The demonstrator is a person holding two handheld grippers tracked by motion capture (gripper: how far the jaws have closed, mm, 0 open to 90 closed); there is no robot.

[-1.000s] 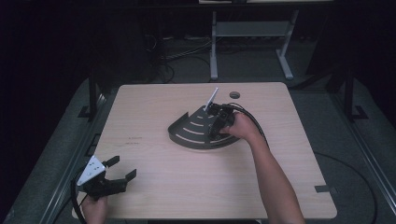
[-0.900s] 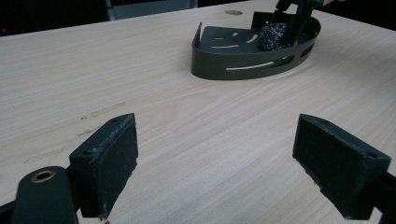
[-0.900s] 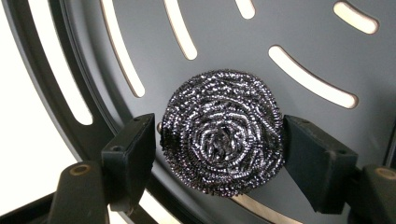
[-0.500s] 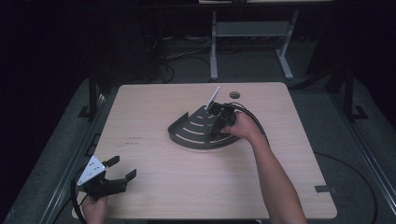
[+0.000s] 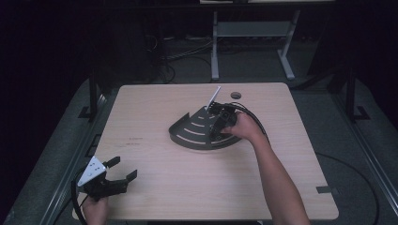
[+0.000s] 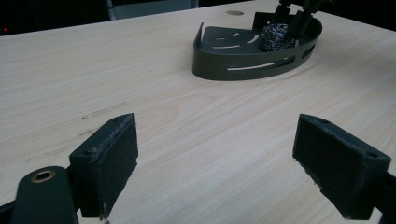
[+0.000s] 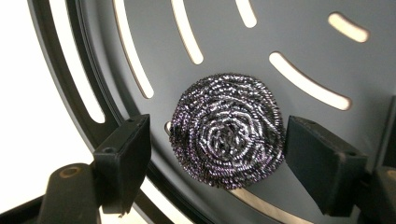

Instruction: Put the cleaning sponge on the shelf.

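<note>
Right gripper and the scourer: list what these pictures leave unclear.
- Whether the pads touch the steel scourer: in the right gripper view a narrow gap or contact at each side cannot be told.
- Right gripper jaws in the high view: too small and dark against the slotted tray.
- White upright piece: too small to identify.

We see a pale, matt wood-grain table [image 5: 155, 108], a dark matt slotted metal tray [image 7: 299, 28], a shiny coiled steel-wool scourer [image 7: 228, 135], and rough black padding on the jaws.
</note>
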